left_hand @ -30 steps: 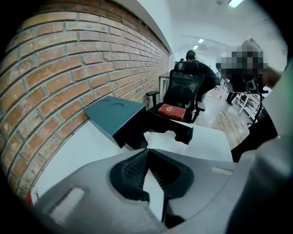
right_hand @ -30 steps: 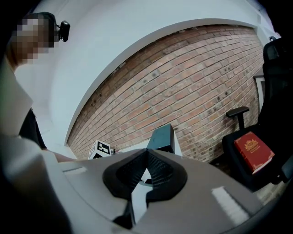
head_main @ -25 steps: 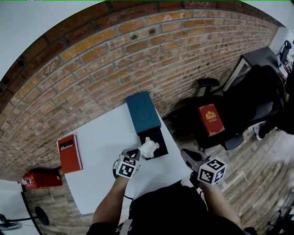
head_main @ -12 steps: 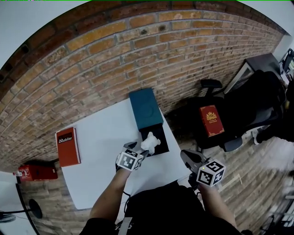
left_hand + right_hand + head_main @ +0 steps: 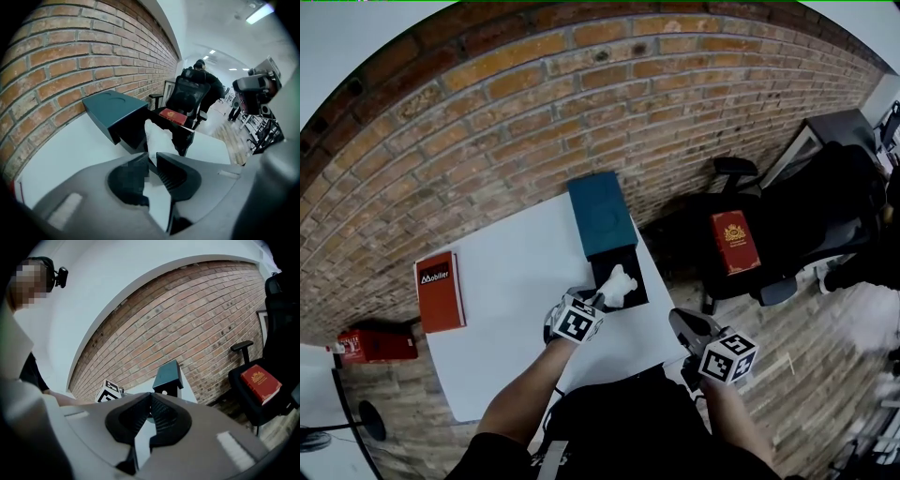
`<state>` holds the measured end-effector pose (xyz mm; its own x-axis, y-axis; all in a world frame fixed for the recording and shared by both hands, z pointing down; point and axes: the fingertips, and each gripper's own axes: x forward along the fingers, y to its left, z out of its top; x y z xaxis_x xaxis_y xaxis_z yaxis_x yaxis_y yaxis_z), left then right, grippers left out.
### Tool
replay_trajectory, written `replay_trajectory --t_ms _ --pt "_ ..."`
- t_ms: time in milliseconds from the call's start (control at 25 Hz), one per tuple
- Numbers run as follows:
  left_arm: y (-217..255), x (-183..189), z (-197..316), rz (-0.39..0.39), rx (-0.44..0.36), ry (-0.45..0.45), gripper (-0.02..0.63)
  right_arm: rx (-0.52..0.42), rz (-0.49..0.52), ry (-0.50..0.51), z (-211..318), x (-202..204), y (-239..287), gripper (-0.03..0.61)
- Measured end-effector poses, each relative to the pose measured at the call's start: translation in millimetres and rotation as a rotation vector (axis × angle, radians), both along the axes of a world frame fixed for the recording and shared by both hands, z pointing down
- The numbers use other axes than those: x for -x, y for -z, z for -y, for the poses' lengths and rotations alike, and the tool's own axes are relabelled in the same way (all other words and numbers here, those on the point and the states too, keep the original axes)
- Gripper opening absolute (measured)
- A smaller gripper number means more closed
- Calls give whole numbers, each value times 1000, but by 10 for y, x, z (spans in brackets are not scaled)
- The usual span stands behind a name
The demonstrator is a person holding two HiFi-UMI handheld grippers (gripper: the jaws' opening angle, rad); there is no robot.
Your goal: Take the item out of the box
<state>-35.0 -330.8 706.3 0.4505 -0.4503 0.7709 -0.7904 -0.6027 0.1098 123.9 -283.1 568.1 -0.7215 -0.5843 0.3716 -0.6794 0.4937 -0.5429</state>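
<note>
A teal box lies on the white table, slid open, with its black inner tray sticking out toward me. A crumpled white item stands up out of the tray. My left gripper is at the tray's near left corner, its jaws closing, and the pads pinch the white item's lower end. The teal box lies just beyond it. My right gripper hangs off the table's front right corner, shut and empty.
A red book lies at the table's left end. Another red book rests on a black office chair right of the table. A red object sits on the floor at far left. A brick wall runs behind the table.
The left gripper and the white item have shifted slightly right and farther, staying at the black tray. The right gripper has barely moved.
</note>
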Motion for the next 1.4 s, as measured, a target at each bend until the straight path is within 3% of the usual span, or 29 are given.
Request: replay_trajectory --t_ms 240,520,800,1040,1200,1400 --pt "160 67 -33 -18 -49 -10 28 -12 5 -20 -141 145 46 2" --pt "365 93 -132 -94 -110 -62 21 -14 -48 -18 -440 385 63 1" --pt "576 34 -156 -178 -166 -54 14 -45 -110 -51 -639 284 229 2" --pt "820 76 -133 -115 -272 -59 12 -52 -115 -61 -577 110 241 2" --pt "965 45 -98 -108 -297 -28 12 -69 -88 -28 -432 -10 286 2" --pt "1156 -63 -27 -135 -297 85 12 -134 -53 45 -180 -259 445 0"
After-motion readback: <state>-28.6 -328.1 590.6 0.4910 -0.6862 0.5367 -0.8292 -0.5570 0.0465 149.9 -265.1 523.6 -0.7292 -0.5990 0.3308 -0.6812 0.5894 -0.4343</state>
